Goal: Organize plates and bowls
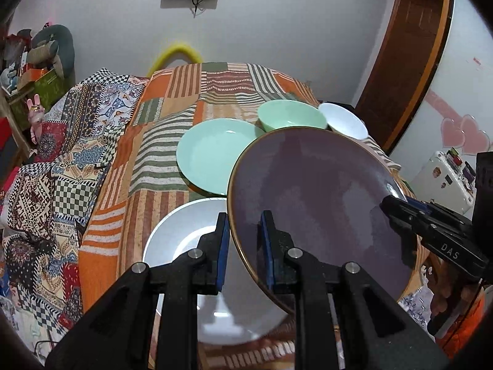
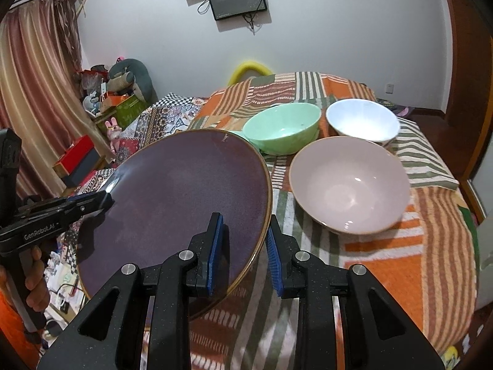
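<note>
A large purple plate (image 1: 308,191) with a gold rim hangs tilted above the table, gripped at opposite edges. My left gripper (image 1: 245,219) is shut on its left rim, and my right gripper (image 2: 245,219) is shut on its right rim (image 2: 265,185). Each gripper also shows in the other's view: the right gripper (image 1: 391,203) and the left gripper (image 2: 104,199). Below lie a white plate (image 1: 185,237) and a mint plate (image 1: 212,154). Behind stand a green bowl (image 2: 282,128), a white bowl (image 2: 362,120) and a pink bowl (image 2: 349,185).
A striped orange patchwork cloth (image 1: 172,98) covers the table. Patterned bedding (image 1: 61,169) lies to the left, with boxes and soft toys (image 2: 123,92) beyond. A wooden door frame (image 1: 409,55) and a white case (image 1: 443,178) are on the right. A hand (image 2: 34,277) holds the left gripper's handle.
</note>
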`<control>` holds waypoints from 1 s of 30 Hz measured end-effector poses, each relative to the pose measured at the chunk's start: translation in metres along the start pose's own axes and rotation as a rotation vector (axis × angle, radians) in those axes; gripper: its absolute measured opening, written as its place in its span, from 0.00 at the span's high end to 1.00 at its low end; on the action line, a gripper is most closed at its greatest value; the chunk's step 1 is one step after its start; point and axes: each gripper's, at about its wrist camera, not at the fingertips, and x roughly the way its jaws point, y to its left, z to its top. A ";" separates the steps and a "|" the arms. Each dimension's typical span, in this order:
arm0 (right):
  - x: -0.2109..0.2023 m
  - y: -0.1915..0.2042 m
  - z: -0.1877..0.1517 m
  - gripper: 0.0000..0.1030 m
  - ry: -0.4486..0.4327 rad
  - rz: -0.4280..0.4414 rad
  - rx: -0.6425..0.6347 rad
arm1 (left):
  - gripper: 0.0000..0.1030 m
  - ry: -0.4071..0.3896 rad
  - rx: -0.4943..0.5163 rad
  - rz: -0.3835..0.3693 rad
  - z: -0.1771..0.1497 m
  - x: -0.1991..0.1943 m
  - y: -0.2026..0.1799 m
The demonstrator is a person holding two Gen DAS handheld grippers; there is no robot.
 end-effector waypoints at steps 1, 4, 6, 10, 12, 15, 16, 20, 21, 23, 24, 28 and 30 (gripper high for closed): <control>-0.002 -0.001 -0.002 0.75 0.000 -0.002 0.002 | 0.81 0.003 0.000 -0.002 -0.002 -0.002 -0.002; -0.008 -0.004 -0.008 0.75 0.001 -0.006 0.005 | 0.81 0.017 -0.003 -0.008 -0.009 -0.005 -0.009; -0.010 -0.007 -0.012 0.75 0.004 -0.011 0.005 | 0.81 0.027 0.001 -0.008 -0.014 -0.006 -0.014; -0.012 -0.011 -0.024 0.75 0.018 -0.018 0.010 | 0.81 0.052 0.004 -0.010 -0.024 -0.004 -0.022; -0.014 -0.017 -0.031 0.75 0.028 -0.022 0.014 | 0.81 0.073 0.005 -0.011 -0.030 0.001 -0.026; -0.014 -0.023 -0.042 0.75 0.044 -0.034 0.020 | 0.81 0.106 0.005 -0.014 -0.037 0.009 -0.032; -0.012 -0.026 -0.045 0.75 0.053 -0.036 0.026 | 0.81 0.113 0.005 -0.016 -0.039 0.011 -0.033; -0.012 -0.035 -0.058 0.75 0.079 -0.046 0.040 | 0.81 0.153 0.007 -0.023 -0.048 0.026 -0.041; -0.012 -0.037 -0.062 0.75 0.086 -0.049 0.044 | 0.81 0.161 0.007 -0.025 -0.049 0.029 -0.042; -0.011 -0.041 -0.066 0.75 0.098 -0.056 0.050 | 0.81 0.182 0.007 -0.031 -0.052 0.037 -0.045; -0.011 -0.043 -0.068 0.75 0.104 -0.059 0.056 | 0.81 0.190 0.007 -0.034 -0.053 0.041 -0.046; -0.010 -0.054 -0.073 0.75 0.127 -0.073 0.075 | 0.81 0.214 0.016 -0.040 -0.055 0.054 -0.055; -0.009 -0.058 -0.074 0.75 0.137 -0.075 0.085 | 0.81 0.222 0.020 -0.037 -0.055 0.061 -0.060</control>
